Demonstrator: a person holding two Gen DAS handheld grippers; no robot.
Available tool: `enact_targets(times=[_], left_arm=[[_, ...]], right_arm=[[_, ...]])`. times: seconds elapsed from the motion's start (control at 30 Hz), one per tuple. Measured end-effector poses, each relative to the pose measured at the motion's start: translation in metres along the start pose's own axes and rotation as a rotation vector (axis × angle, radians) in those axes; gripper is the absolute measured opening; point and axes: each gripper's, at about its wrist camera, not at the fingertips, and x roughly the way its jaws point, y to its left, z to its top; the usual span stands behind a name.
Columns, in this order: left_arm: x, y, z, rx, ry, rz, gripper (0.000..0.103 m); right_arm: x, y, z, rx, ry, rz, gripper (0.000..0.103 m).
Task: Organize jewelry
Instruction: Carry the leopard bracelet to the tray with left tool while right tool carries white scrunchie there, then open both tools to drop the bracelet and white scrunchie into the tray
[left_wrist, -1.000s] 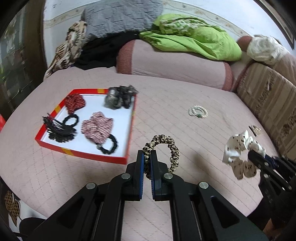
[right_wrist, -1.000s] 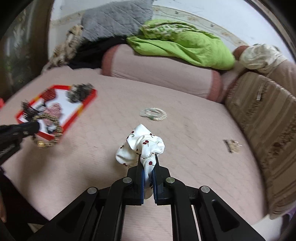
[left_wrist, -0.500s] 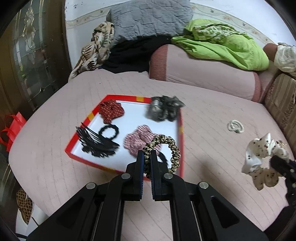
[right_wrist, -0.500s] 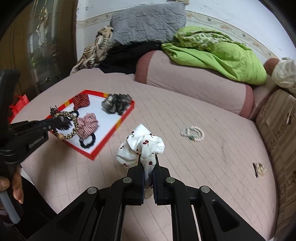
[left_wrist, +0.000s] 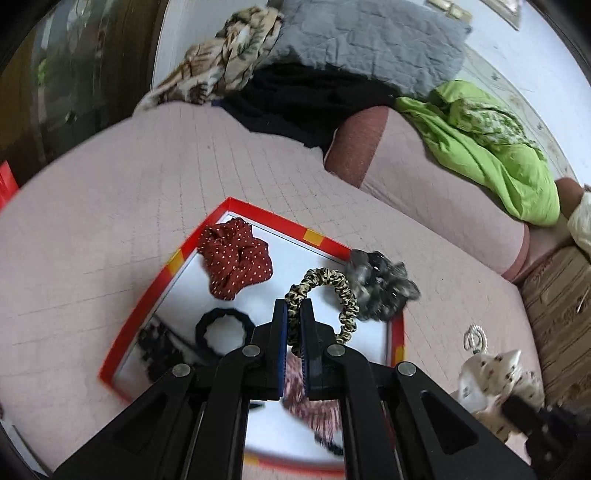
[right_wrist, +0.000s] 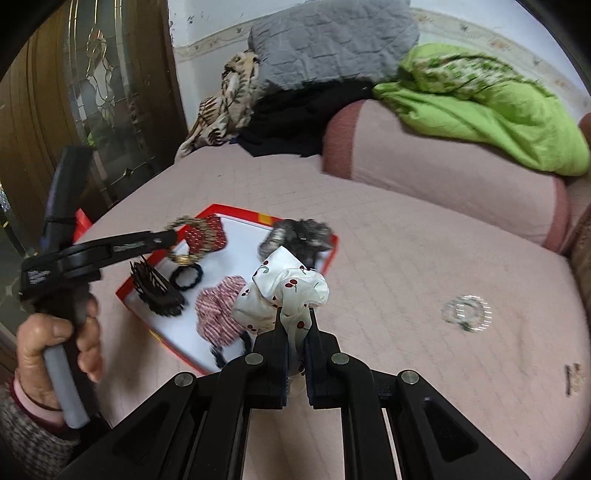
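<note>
My left gripper is shut on a leopard-print scrunchie and holds it above the red-rimmed white tray. The tray holds a red dotted scrunchie, a black hair tie, a grey scrunchie, a pink striped scrunchie and a black claw clip. My right gripper is shut on a white cherry-print scrunchie, held just right of the tray. A pearl bracelet lies on the pink bed to the right.
A small hair clip lies near the right edge of the bed. Pink bolsters, a green blanket, a grey pillow and dark clothes are piled at the back. A wooden door stands at the left.
Both grippers have moved left toward the tray. The leopard scrunchie now hangs over the tray's middle, and the white scrunchie is close to the tray's right side.
</note>
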Motion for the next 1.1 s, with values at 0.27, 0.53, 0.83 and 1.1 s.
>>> enact_targets(times=[0.27,0.53,0.83,1.1], left_arm=[[0.064,0.018,0.023,-0.082,0.095,-0.08,0.006],[0.097,0.028,0.034,-0.136,0.138,-0.094,0.006],[0.074,0.014,0.034,-0.089,0.072,-0.13,0.05],[0.041,-0.002,0.027,-0.015,0.001,-0.12,0.055]], right_arm=[[0.077,0.014,0.026,0.026,0.075,0.043,0.008],[0.134,0.018,0.039,0.025,0.132,0.008,0.008],[0.137,0.012,0.042,0.046,0.139,0.005,0.043],[0.1,-0.004,0.02,0.071,0.138,-0.047,0.05]])
